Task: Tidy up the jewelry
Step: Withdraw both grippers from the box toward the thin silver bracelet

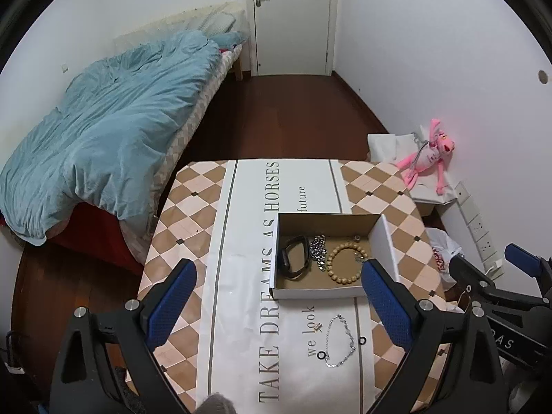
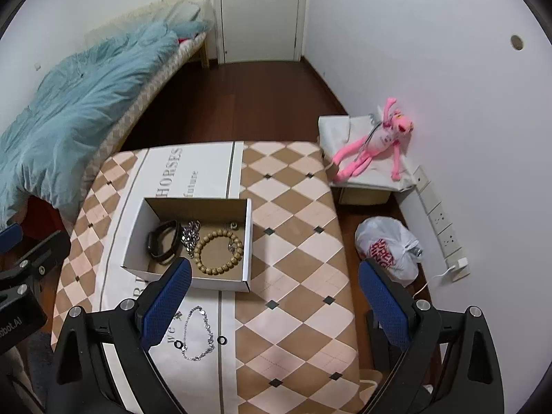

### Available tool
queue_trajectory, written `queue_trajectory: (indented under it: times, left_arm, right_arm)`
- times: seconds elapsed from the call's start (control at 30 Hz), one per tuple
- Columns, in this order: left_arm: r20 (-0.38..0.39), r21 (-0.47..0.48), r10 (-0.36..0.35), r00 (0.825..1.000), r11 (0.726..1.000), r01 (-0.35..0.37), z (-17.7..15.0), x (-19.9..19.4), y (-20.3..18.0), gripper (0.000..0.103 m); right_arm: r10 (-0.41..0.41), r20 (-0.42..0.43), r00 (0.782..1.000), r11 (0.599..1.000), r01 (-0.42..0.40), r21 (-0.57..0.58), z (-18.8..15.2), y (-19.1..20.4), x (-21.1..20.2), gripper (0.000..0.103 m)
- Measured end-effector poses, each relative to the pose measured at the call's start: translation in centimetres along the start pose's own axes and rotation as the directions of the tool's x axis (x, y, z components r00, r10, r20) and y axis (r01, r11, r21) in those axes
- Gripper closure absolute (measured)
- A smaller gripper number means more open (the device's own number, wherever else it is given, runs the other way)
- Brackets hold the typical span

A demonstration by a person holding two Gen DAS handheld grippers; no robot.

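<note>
On the worktop (image 1: 379, 200), at six o'clock from the box (image 1: 383, 241), the silver chain (image 1: 339, 341) probably awaits boxing; left tool (image 1: 276, 307) and right tool (image 2: 276, 303) gape empty.

One cardboard box (image 1: 383, 238) on my table (image 1: 193, 189). Inside it I count four pieces: one black band (image 1: 293, 257), one chunky silver chain (image 1: 318, 250), one wooden bead bracelet (image 1: 345, 264), one small silver bit (image 1: 357, 238) at the far wall, too small to name. Outside the box: one thin silver chain (image 1: 339, 341), two small black rings (image 1: 321, 355) (image 1: 362, 340), one tiny charm (image 1: 319, 326). One pink plush (image 1: 427, 158). One white plastic bag (image 2: 390, 245). One bed (image 1: 103, 131), one door (image 1: 291, 17).
</note>
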State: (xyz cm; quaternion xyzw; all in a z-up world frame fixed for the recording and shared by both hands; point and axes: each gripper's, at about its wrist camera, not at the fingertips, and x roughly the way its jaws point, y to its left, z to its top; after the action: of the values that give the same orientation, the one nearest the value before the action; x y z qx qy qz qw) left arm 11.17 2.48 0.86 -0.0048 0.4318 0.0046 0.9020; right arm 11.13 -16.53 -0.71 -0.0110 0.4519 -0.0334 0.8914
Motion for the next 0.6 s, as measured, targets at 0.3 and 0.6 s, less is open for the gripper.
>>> queue_trajectory:
  times: [0.3, 0.6]
  left_arm:
    - [0.005, -0.014, 0.049, 0.999, 0.999, -0.048, -1.7, -1.0, 0.2, 0.006]
    - [-0.104, -0.010, 0.172, 0.980, 0.985, -0.173, -7.2, 3.9, 2.8, 0.006]
  right_arm:
    - [0.036, 0.017, 0.999, 0.998, -0.037, 0.042, -1.7, -0.3, -2.4, 0.004]
    - [0.114, -0.196, 0.974, 0.990, -0.097, 0.098, -8.1, 0.5, 5.8, 0.005]
